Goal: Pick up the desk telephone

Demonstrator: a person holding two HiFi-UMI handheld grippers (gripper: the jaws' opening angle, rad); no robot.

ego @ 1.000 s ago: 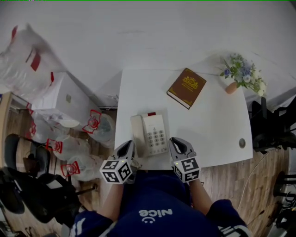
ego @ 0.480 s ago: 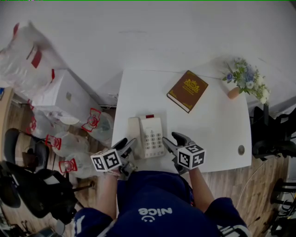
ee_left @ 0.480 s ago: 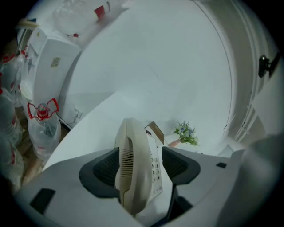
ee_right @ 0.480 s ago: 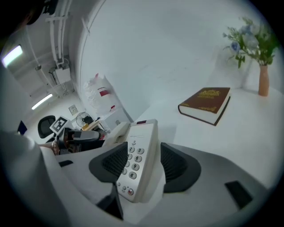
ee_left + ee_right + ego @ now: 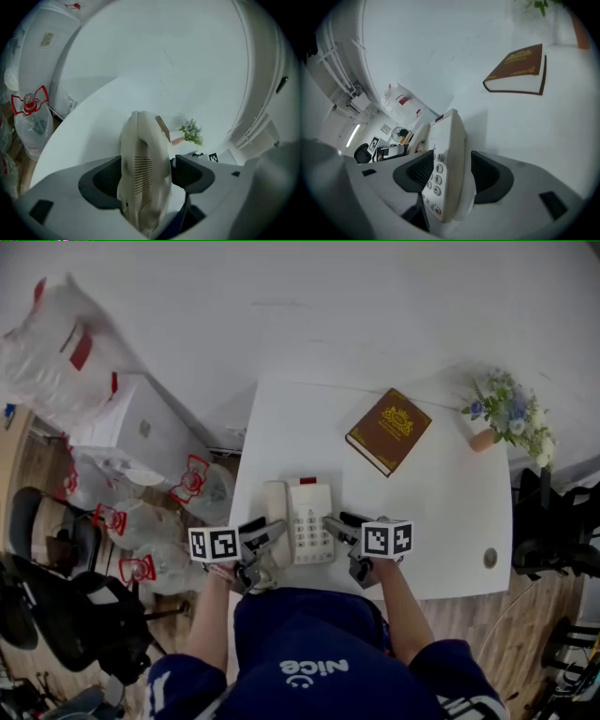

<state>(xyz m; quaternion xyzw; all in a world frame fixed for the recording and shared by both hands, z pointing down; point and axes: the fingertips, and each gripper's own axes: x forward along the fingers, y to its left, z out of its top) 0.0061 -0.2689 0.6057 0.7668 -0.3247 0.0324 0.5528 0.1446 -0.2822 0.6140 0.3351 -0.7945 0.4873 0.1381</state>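
The cream desk telephone [image 5: 311, 517] lies near the front edge of the white table [image 5: 441, 512], with its handset [image 5: 275, 506] on the left side. My left gripper [image 5: 268, 542] sits at the phone's near left corner. Its jaws are opening, and the handset [image 5: 143, 150] stands between the pads, which no longer press on it. My right gripper [image 5: 337, 527] is at the near right corner. Its jaws are opening too, with the keypad side [image 5: 447, 154] between them and small gaps at the pads.
A brown book [image 5: 388, 430] lies at the back of the table, and a small flower pot [image 5: 506, 413] stands at the back right corner. Plastic bags [image 5: 56, 343] and a white cabinet [image 5: 141, 427] stand left of the table, and dark chairs [image 5: 56, 615] lower left.
Both grippers came down toward the table and rolled onto their sides. Their jaws went from shut to wide apart and now straddle the phone's near end.
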